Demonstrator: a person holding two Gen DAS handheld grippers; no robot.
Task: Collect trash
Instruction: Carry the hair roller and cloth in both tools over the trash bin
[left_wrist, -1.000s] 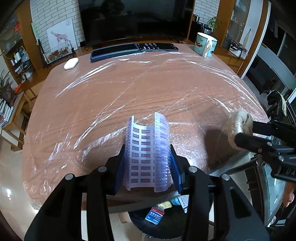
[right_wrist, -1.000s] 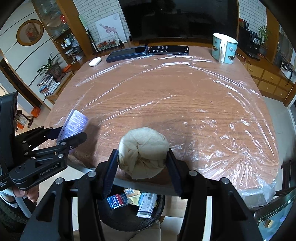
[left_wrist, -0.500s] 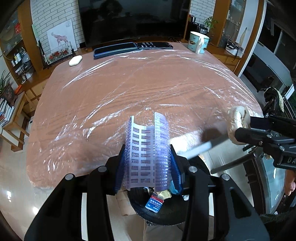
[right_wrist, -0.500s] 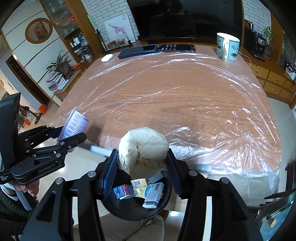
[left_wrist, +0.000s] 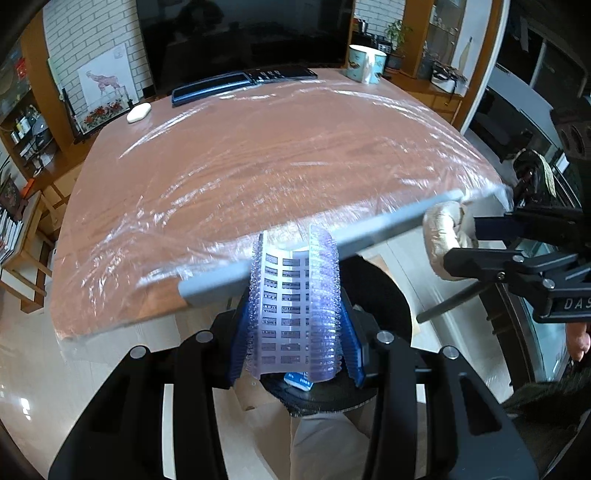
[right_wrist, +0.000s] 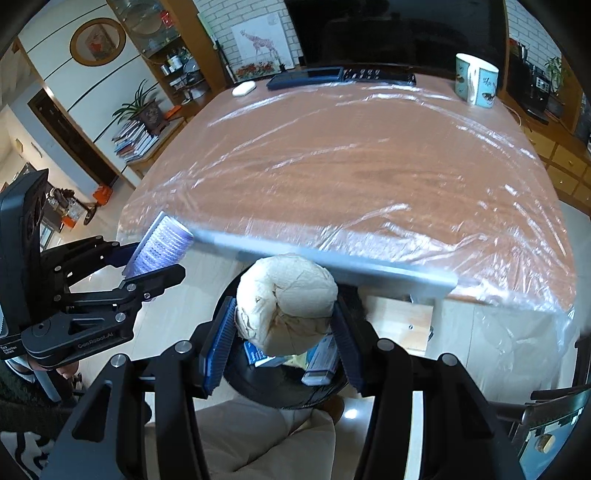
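Trash is held in both grippers, just off the near edge of the table. The left gripper (left_wrist: 295, 321) has its jaws squeezed tight on a bent blister sheet (left_wrist: 293, 306), a see-through bubbly strip with rows of little marks. The right gripper (right_wrist: 282, 325) has its jaws closed on a crumpled paper ball (right_wrist: 286, 301). Both pieces hang over a round black bin (right_wrist: 291, 389) on the floor, right below the table edge.

The bin already has small boxes and wrappers in it, so I think some trash has been collected. The sheet and the ball are not dropped yet. Letting them go into the bin looks like what is left. The table (right_wrist: 369, 158), covered in shiny plastic wrap, has no loose trash that I can see. Only a mug (right_wrist: 474, 79), a white mouse (right_wrist: 243, 88) and dark remotes (right_wrist: 340, 75) sit at the far end.

The right wrist view shows the bin's inside well, with its boxes. The left wrist view hides most of the bin behind the sheet, but it shows the paper ball from the side.
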